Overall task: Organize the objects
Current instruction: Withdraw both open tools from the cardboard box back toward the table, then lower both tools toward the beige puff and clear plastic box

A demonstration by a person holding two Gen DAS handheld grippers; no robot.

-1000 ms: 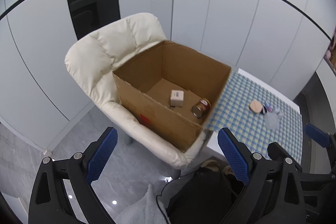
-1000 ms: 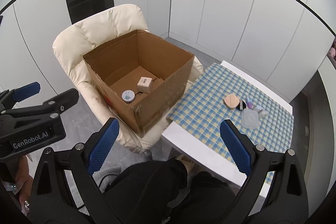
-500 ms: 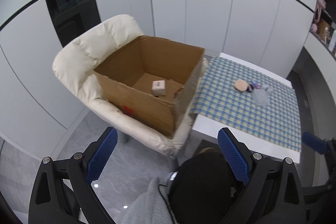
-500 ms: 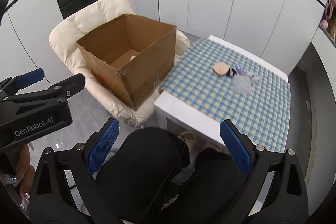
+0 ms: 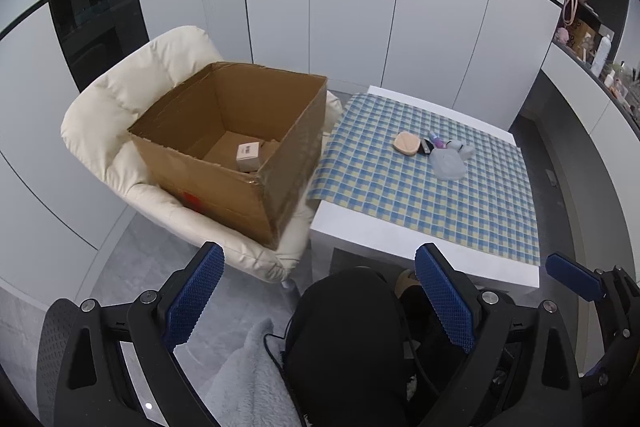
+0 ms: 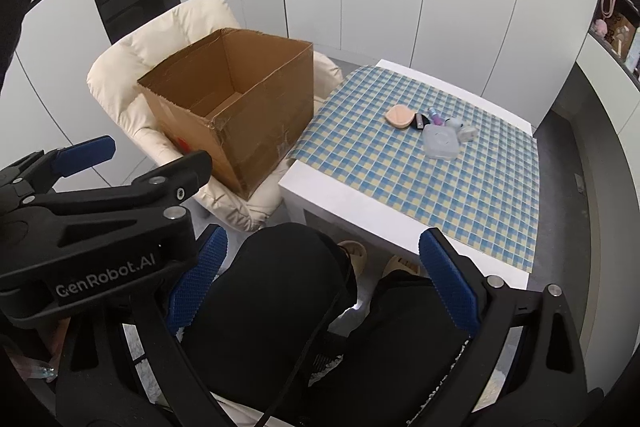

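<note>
Ahead of both grippers and to their left, a cream armchair (image 5: 120,115) is carrying an open cardboard box (image 5: 240,155), with a small white carton (image 5: 248,155) lying inside. Ahead and to the right, a white table (image 6: 320,183) under a checked cloth (image 6: 420,171) is holding a clear lidded container (image 6: 440,141), a peach compact (image 6: 399,116) and some small bottles (image 6: 434,115), clustered together. The left gripper (image 5: 316,299) and right gripper (image 6: 320,279) are hanging wide open and empty above the person's lap (image 6: 304,307).
</note>
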